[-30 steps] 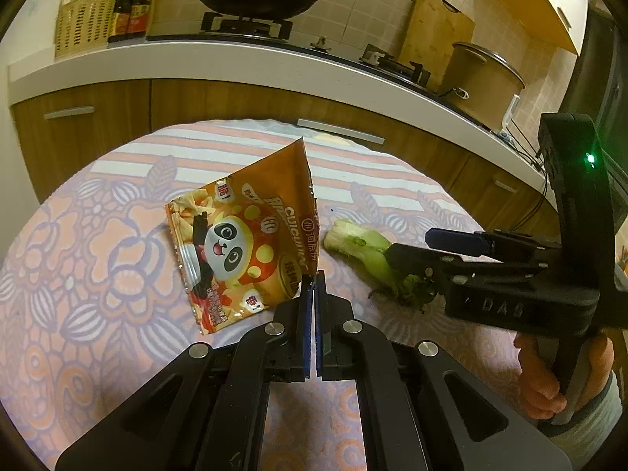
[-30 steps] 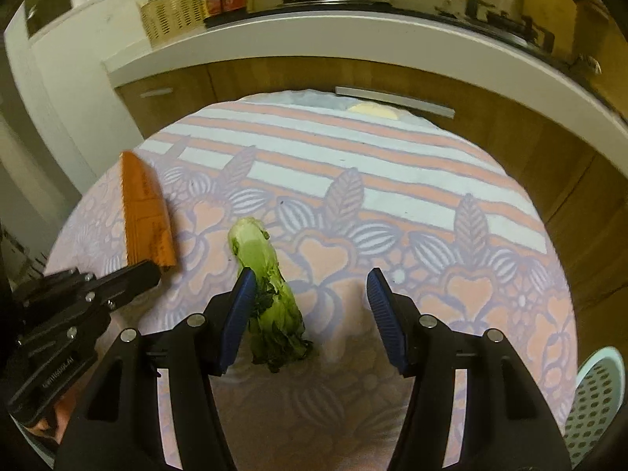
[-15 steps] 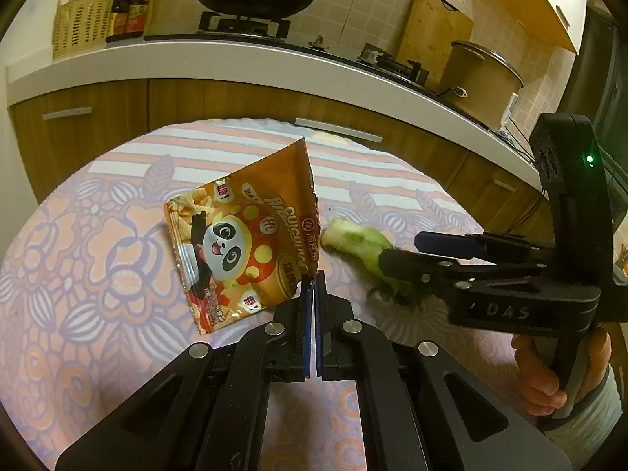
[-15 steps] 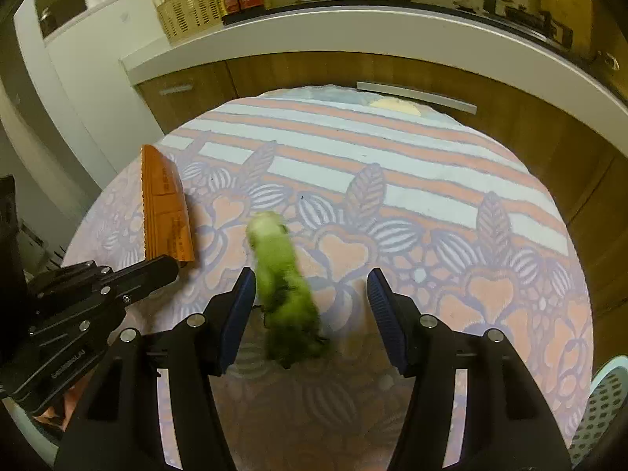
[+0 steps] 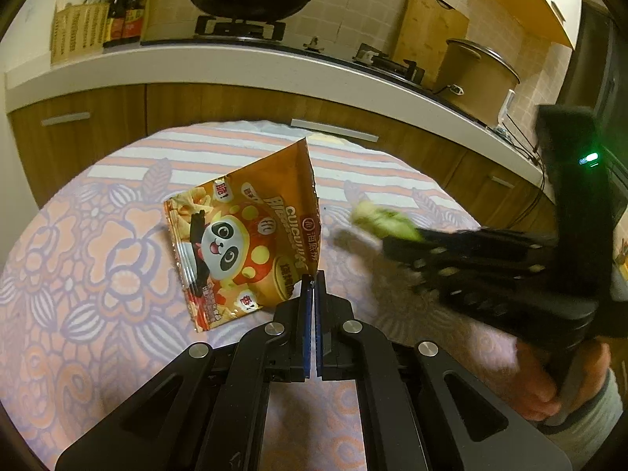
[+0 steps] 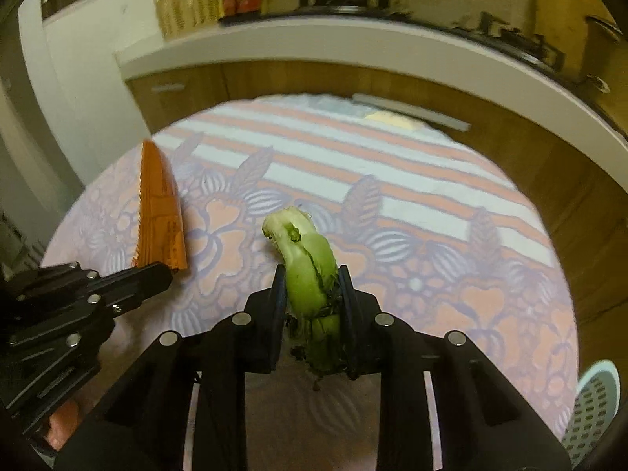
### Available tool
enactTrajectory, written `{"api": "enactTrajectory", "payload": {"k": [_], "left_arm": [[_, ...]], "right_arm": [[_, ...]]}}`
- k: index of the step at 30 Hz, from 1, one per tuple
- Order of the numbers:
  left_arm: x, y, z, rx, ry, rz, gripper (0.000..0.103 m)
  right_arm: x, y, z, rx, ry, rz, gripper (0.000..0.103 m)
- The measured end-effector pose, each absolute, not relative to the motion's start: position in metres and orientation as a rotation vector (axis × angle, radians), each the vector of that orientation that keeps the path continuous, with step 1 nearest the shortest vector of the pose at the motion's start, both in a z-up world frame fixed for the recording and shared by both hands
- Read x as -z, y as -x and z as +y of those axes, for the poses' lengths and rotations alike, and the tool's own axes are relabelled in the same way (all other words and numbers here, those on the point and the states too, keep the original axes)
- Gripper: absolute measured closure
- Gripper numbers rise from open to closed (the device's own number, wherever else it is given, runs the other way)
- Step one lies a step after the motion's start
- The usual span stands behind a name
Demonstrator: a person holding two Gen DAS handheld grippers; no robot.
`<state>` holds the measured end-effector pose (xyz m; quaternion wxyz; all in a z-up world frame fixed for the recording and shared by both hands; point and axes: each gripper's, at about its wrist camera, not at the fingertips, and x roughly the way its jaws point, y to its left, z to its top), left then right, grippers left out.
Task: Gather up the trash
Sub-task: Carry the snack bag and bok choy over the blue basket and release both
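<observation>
The snack bag (image 5: 251, 235) is orange with a black-and-white panda (yellow dots around it). Right of the bag, the stalk (image 6: 310, 271) is pale green. The tablecloth (image 6: 412, 212) shows pink-and-white stripes and purple flowers.

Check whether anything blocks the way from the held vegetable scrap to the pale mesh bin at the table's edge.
Nothing visible does. The right gripper holds the green vegetable scrap; only bare floral tablecloth lies between it and the pale blue mesh bin, lower right.

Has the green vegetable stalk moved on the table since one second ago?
Yes. The vegetable stalk lay on the flowered tablecloth; the right gripper has closed on it and holds its pale end tilted up.
</observation>
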<state>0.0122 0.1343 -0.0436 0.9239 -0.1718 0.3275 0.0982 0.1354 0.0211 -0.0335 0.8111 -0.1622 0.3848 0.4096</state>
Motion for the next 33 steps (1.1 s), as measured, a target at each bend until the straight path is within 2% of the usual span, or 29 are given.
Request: {"api": "enactTrajectory", "payload": {"k": [13,24,33], "left_arm": [[-0.012,-0.012,0.041,-0.033,0.223,0.607,0.103],[-0.037,-0.048,-0.052,0.133,0.141,0.595,0.103],[-0.042,-0.086,-0.137,0.277,0.054,0.613,0.103]], "right_arm": [[-0.009,-0.136,-0.111,-0.707,0.152,0.760,0.081],[-0.030,-0.138,-0.240,-0.508,0.037,0.680,0.081],[-0.014,-0.156,-0.336,-0.355,-0.085,0.713,0.081]]}}
